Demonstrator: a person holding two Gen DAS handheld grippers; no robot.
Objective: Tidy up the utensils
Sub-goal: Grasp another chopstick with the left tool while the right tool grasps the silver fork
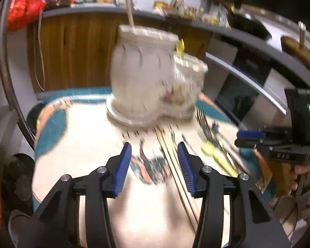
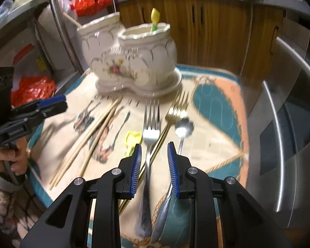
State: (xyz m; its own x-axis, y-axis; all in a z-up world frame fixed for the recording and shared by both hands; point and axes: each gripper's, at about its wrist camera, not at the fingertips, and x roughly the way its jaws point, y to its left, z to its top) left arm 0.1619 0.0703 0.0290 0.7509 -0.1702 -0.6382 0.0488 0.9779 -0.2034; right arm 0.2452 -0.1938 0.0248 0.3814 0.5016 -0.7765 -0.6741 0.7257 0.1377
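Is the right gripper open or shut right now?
Open. The right gripper shows a clear gap between its blue pads, with the silver fork lying on the mat in that gap, ungrasped.

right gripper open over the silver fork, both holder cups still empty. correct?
Not quite. The right gripper is open over the silver fork, but the holder is not empty: the right wrist view shows a yellow-topped utensil standing in the nearer cup and a wooden stick in the farther one.
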